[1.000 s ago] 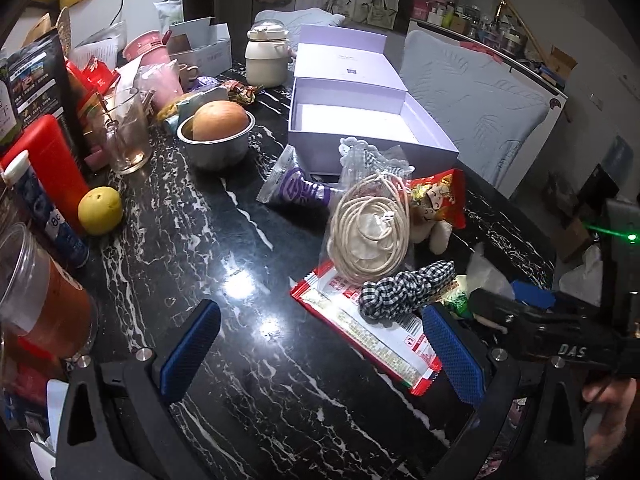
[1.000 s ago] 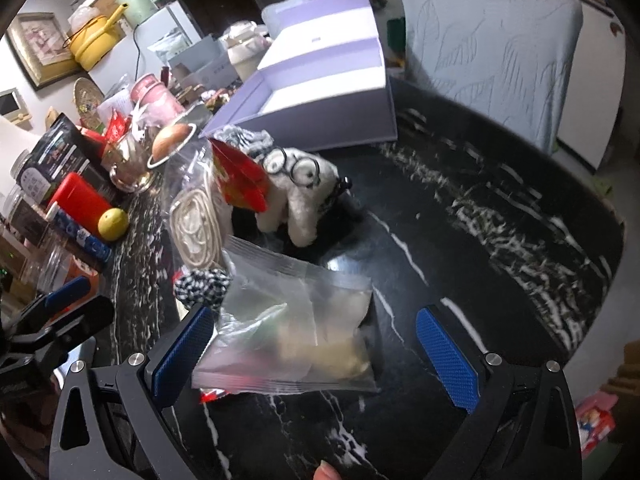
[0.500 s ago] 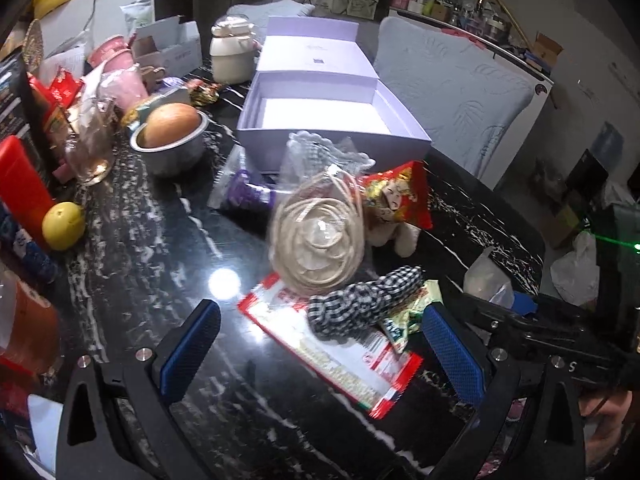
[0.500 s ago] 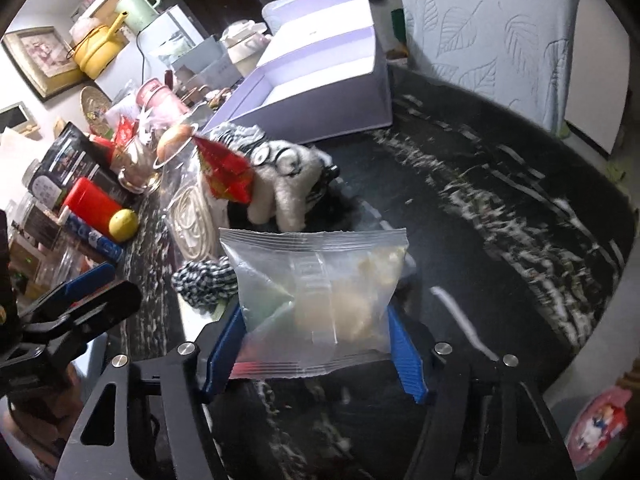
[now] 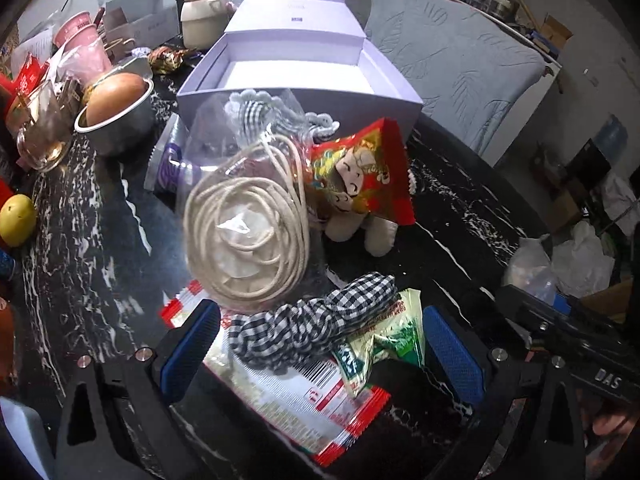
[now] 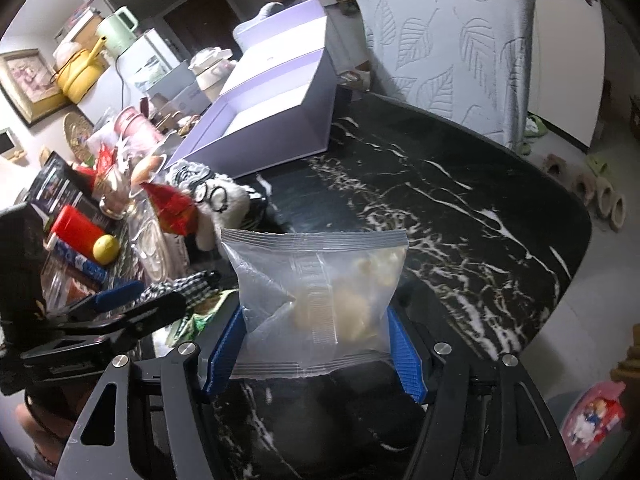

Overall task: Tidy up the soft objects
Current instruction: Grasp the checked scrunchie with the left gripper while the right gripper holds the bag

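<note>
My right gripper (image 6: 316,344) is shut on a clear zip bag (image 6: 320,292) of pale lumps, held above the black marble table (image 6: 460,208). In the left wrist view, my left gripper (image 5: 320,346) stands open, with a black-and-white checked cloth (image 5: 320,316) lying between its blue fingers. The cloth rests on a green packet (image 5: 384,340) and a red-and-white packet (image 5: 304,396). Beyond it are a bagged coil of cream rope (image 5: 248,240), a white plush toy (image 5: 360,224) under a red snack packet (image 5: 368,168), and an open lavender box (image 5: 360,108), also seen from the right (image 6: 276,136).
A metal bowl (image 5: 120,120) holding a round fruit, a glass cup (image 5: 40,136) and a lemon (image 5: 16,220) crowd the left side. A red bottle (image 6: 76,228) stands there too. A chair with a grey leaf-pattern cover (image 6: 452,40) is behind the table's curved right edge (image 6: 576,248).
My right gripper closed on the clear bag and lifted it off the table. My left gripper moved forward and down, so the checked cloth now lies between its fingers.
</note>
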The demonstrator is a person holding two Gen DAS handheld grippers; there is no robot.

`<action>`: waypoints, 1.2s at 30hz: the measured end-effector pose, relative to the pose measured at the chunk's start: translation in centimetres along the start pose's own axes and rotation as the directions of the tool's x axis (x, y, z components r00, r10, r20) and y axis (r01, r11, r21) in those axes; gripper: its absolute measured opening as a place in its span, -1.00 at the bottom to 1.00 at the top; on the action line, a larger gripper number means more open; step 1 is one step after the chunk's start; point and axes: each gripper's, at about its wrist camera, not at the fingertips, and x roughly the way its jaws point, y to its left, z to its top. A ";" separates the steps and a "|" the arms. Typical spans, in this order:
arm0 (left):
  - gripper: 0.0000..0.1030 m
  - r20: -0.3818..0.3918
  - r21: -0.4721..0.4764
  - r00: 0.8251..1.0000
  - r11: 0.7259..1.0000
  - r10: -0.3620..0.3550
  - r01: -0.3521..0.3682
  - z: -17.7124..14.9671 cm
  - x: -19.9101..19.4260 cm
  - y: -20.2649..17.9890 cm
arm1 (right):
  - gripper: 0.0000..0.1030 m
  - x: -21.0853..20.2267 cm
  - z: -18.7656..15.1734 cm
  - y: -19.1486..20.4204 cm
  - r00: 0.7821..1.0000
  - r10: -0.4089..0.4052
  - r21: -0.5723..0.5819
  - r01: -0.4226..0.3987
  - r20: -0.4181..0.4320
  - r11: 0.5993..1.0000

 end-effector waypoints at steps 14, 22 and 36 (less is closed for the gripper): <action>1.00 0.005 -0.066 0.995 0.993 0.100 -0.100 -0.4 2.4 -0.7 | 0.30 -0.2 0.3 -1.2 1.000 -0.017 0.020 0.017 0.006 1.000; 0.44 0.044 -0.056 0.993 0.993 0.106 -0.103 -1.1 2.2 -0.8 | 0.30 -0.2 0.2 -1.2 1.000 -0.017 0.025 0.017 0.008 1.000; -0.39 0.089 -0.043 0.995 0.998 0.044 -0.040 -1.8 -0.7 0.1 | 0.30 -0.6 -0.3 -0.4 1.000 -0.007 0.016 0.007 0.013 1.000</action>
